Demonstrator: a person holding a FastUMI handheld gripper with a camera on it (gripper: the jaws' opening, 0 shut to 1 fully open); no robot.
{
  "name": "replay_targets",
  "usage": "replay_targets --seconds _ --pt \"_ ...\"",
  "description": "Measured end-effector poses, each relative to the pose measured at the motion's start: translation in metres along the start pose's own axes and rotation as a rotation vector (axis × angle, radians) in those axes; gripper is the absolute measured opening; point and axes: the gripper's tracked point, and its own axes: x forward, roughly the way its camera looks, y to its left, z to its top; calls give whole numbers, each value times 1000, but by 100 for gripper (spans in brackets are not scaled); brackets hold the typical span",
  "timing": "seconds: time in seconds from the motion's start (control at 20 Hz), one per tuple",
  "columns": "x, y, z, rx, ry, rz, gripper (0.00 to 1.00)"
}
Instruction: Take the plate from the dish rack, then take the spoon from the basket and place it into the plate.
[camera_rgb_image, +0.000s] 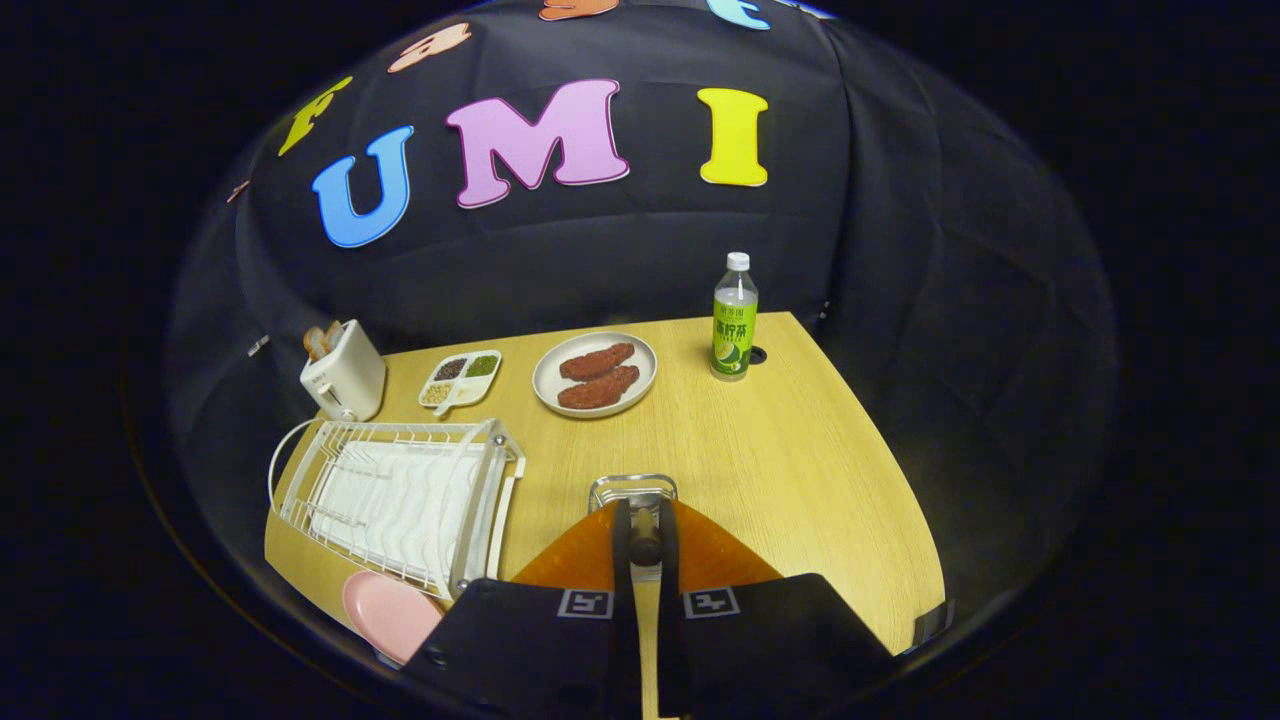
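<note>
— What's the claw doing, there beside the dish rack (400, 500)?

— The gripper (640, 512) hangs over the table (800, 470), off the rack's right end. Its two fingers are drawn in tight on a dark, slender thing that is, by the look of it, the handle of the spoon (646, 545). Both fingers press on it, with no gap to spare.

— And the wire bit at the tips?

— That's the rim of the basket (632, 487), further out from the rack than the fingers. The spoon stands on end because a basket stores it that way, so I'd say the claw takes it by the handle, the only part within reach.

— Where's the plate?

— The pink plate (390, 610) lies flat on the table, just off the rack's near corner, between the rack and the gripper. The rack's slots are for dishes on edge, so lying flat outside it marks that step as done, I'd judge. It sits close and face-up to receive the spoon.

— How is the hand set?

— Level, or pitched down a little. The fingers point across the table, in line with the basket, not at the rack.

— Anything else about?

— Beyond the rack's far end stands a toaster (343, 375) with bread in it. Right of that, further from the rack, come a divided dish (460, 380), a second plate (595, 375) with two reddish pieces and a bottle (735, 318). All are well apart from the claw.

— What's next?

— A lift clear of the wire, then a swing towards the rack's near corner. The handle is thin and may twist in the grip.
</note>
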Motion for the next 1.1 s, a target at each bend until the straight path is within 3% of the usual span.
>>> replay_targets --seconds 0.25,0.5,0.9,1.1 --pt "-51 39 37 -22 -81 89 10" --pt "-97 112 38 -50 -90 256 11" --pt "-132 228 -25 -155 4 517 11" --pt "-123 261 -83 -238 90 569 11"
